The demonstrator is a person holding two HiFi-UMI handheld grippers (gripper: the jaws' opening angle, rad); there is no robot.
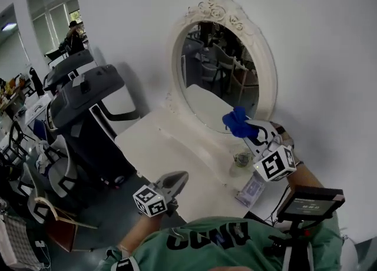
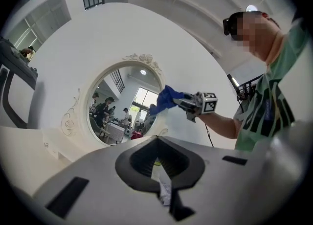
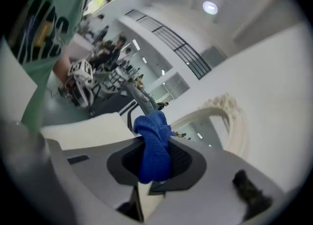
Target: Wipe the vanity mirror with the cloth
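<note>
An oval vanity mirror [image 1: 219,75] in an ornate white frame stands against the white wall on a white vanity table [image 1: 159,143]. My right gripper [image 1: 248,127] is shut on a bunched blue cloth [image 1: 237,121], which is held at the lower right part of the glass, close to the frame. The right gripper view shows the cloth [image 3: 154,146] sticking out between the jaws, with the mirror frame [image 3: 230,116] just beyond. My left gripper [image 1: 184,175] hangs low over the table's front edge, shut and holding nothing. From the left gripper view, the cloth [image 2: 166,99] lies at the mirror's [image 2: 122,104] right rim.
A small glass jar [image 1: 241,159] and a flat packet [image 1: 250,190] lie on the table under the right gripper. A screen on a stand [image 1: 309,200] sits at the right. Treadmills [image 1: 82,102] and chairs [image 1: 59,175] crowd the left, with a person [image 1: 73,35] far back.
</note>
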